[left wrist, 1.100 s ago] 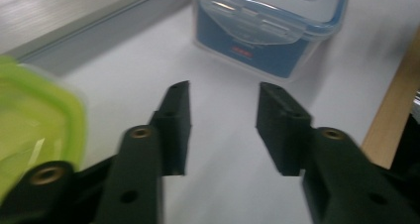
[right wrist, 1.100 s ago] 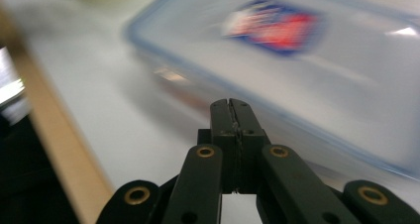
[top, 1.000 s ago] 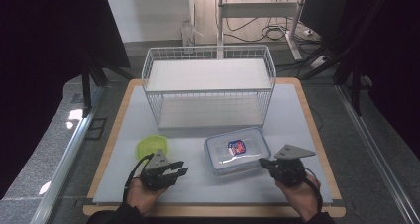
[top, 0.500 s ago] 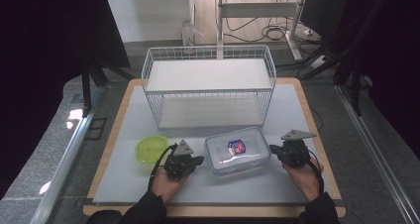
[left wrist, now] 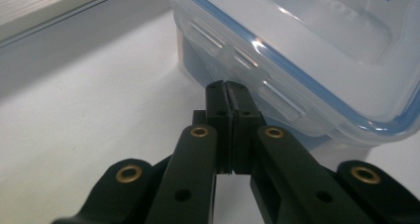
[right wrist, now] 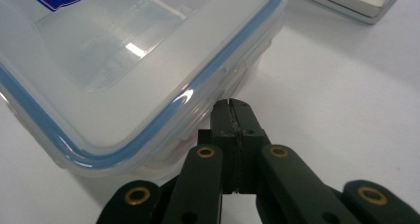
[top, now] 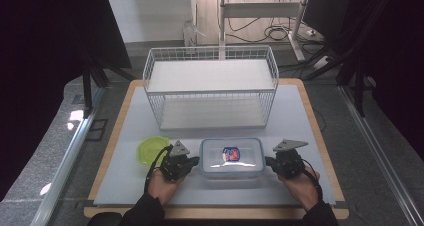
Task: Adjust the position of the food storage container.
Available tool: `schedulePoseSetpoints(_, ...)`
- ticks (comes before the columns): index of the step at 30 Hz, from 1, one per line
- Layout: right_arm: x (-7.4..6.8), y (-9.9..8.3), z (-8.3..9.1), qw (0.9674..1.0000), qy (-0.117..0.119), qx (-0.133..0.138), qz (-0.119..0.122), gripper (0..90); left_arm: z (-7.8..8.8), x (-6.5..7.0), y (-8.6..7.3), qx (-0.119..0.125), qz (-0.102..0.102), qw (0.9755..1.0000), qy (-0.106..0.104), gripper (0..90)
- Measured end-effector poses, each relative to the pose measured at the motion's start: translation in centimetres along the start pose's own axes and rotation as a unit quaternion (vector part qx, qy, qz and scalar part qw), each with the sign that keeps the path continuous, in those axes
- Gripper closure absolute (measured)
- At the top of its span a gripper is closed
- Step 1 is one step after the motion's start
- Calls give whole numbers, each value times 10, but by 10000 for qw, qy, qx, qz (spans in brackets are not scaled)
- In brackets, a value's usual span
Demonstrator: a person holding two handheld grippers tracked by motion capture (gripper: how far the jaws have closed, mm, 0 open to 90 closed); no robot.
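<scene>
The clear lidded container [top: 231, 158] sits on the white mat, in front of the wire basket [top: 210, 88]. Left gripper [top: 192, 161] and right gripper [top: 270, 162] flank its short ends, each with jaws pressed together on nothing, tips at the container's side latches.

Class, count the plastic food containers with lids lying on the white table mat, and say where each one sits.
1: the clear container with a blue-sealed lid lies between the two grippers, in front of the wire basket.

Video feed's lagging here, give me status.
Left gripper and right gripper shut, empty, flanking the lidded container. Lid on. Nothing between.
</scene>
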State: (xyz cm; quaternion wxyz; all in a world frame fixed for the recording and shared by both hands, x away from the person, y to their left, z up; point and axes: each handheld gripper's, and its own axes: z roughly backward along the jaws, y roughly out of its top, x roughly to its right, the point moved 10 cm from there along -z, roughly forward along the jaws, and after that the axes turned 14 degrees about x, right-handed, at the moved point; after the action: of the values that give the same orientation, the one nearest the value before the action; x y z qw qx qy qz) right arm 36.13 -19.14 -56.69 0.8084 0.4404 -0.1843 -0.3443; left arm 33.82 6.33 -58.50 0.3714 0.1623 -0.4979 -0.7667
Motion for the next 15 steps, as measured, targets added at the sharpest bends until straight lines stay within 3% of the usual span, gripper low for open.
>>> schedulePoseSetpoints(7,-9,0,0,9999,128,-4,6,899,5,-4,-2,-44,38,10000,-13,884)
schedulePoseSetpoints(10,-4,2,4,9999,78,77,-28,887,11,-5,-3,-103,-122,9999,45,829)
schedulePoseSetpoints(15,5,5,15,9996,-36,263,-95,747,26,-7,-3,-39,-338,9992,194,669)
